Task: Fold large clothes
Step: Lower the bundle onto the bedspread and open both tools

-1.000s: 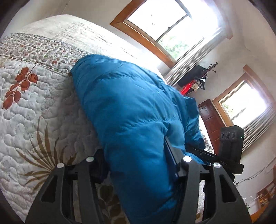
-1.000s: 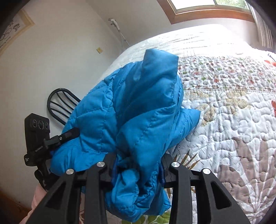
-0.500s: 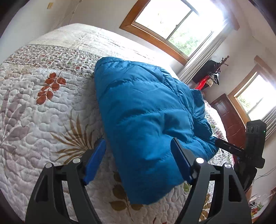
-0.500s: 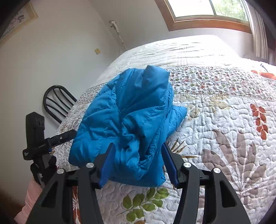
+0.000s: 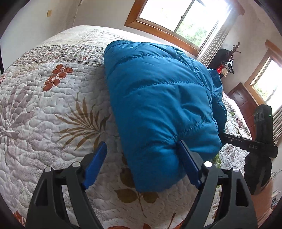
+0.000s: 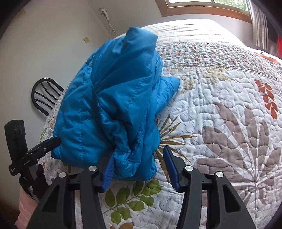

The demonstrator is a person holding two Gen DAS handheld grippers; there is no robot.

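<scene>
A blue puffer jacket (image 5: 158,105) lies bundled in a thick fold on the quilted bed (image 5: 44,114); it also shows in the right wrist view (image 6: 116,105). My left gripper (image 5: 141,163) is open, its blue pads either side of the jacket's near end, not clamping it. My right gripper (image 6: 139,169) is open too, with the jacket's other end lying between its pads. The right gripper shows at the right edge of the left wrist view (image 5: 259,141), and the left gripper at the left edge of the right wrist view (image 6: 26,155).
The floral quilt (image 6: 220,123) stretches wide beside the jacket. A black chair (image 6: 44,96) stands by the wall beyond the bed's edge. Windows (image 5: 176,15) and a dark wooden door (image 5: 245,98) lie beyond the bed.
Both grippers have opened and let go of the jacket, then pulled back a little. The jacket has settled onto the quilt.
</scene>
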